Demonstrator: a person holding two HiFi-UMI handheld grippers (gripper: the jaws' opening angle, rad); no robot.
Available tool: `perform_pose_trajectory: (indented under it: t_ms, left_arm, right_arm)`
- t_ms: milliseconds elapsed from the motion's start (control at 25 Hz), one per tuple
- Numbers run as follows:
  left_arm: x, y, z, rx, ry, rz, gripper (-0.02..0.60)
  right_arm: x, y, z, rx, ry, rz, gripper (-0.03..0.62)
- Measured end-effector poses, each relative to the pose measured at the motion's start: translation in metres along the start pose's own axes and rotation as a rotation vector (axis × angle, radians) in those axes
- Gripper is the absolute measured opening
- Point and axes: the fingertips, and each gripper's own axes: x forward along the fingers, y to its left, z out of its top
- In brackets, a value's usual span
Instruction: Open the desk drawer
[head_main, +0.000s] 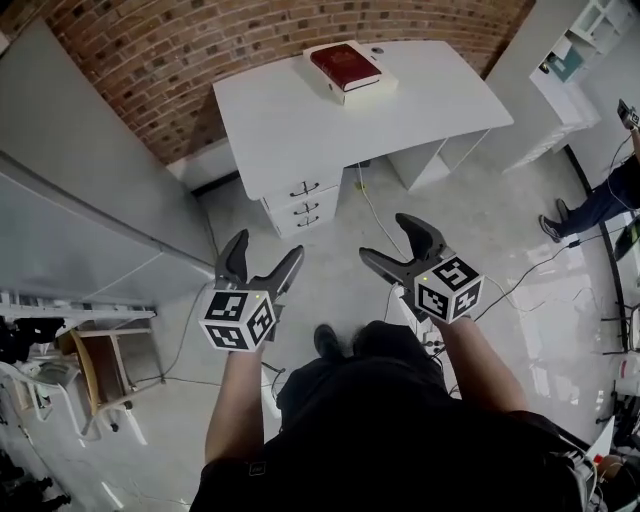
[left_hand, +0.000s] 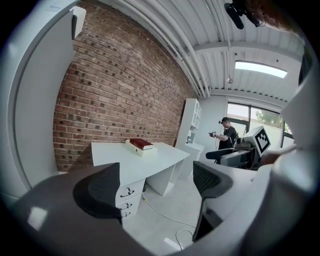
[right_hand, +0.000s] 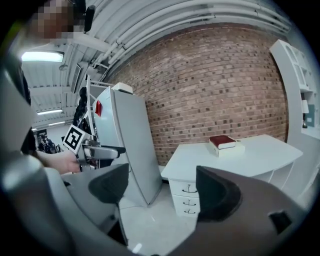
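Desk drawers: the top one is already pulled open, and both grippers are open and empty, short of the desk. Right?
No. The head view shows the top drawer shut, flush with the two below. The left gripper and right gripper are indeed open and empty, short of the desk.

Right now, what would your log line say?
left gripper open, empty | right gripper open, empty | desk drawers shut | grippers not touching desk

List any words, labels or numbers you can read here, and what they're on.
None readable.
Red book: cover print, if any, too small to read.
Left gripper and right gripper cubes: black-and-white square patterns, no letters.
Desk drawers: no labels visible.
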Motion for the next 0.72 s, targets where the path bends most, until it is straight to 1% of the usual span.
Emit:
perform_pose_trajectory:
  t_ms: [160, 280, 400, 560, 640, 720]
  left_arm:
    - [0.007, 0.022, -0.011, -0.029, 0.034, 0.044, 0.462]
    - [0.024, 0.031, -0.008, -0.033, 0.049, 0.065, 0.462]
    - [0.043, 0.032, -0.002, -0.037, 0.072, 0.084, 0.462]
    - [0.075, 0.028, 0.004, -0.035, 0.087, 0.094, 0.462]
    - [0.093, 0.025, 0.004, -0.012, 0.094, 0.092, 0.462]
    - [0.112, 0.027, -0.001, 0.005, 0.108, 0.091, 0.462]
  right_arm:
    - [0.033, -0.011, 0.002, -0.019, 0.029, 0.037, 0.387]
    - [0.058, -0.027, 0.005, -0.047, 0.040, 0.070, 0.387]
    - [0.078, -0.040, 0.003, -0.058, 0.047, 0.128, 0.387]
    - [0.099, -0.059, -0.012, -0.067, 0.069, 0.204, 0.387]
    - [0.108, -0.066, -0.024, -0.096, 0.098, 0.239, 0.387]
    - [0.119, -0.077, -0.035, -0.122, 0.130, 0.254, 0.387]
